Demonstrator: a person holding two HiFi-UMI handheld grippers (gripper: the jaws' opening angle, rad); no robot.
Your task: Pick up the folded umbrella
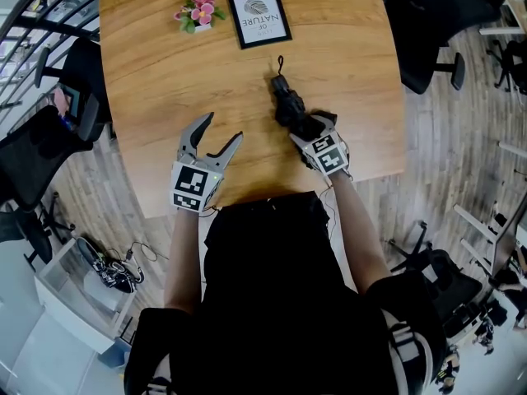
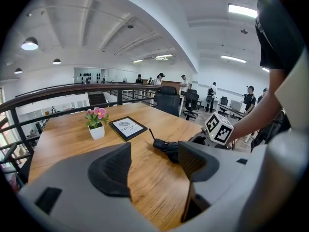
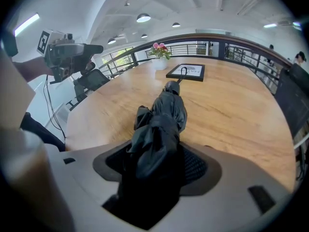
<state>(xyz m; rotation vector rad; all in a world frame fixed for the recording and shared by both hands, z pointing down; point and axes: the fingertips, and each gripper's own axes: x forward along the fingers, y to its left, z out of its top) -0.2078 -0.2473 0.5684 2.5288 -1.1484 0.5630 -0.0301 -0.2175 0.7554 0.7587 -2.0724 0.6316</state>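
1. The right tongs (image 3: 154,166) are being closed around the near end of the folded umbrella (image 3: 166,108), which is not yet pressed by the pads.
2. The left tongs (image 1: 222,128) are held wide apart and empty above the desk (image 1: 148,81), left of the umbrella.
3. The umbrella is laid on the desk with its strap end pointed towards the framed picture (image 1: 259,16) at the far edge. A flower pot (image 1: 198,12) is set just left of the picture.

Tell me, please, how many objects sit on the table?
3: a flower pot at the far edge, a framed picture beside it, and a folded umbrella toward the near edge.
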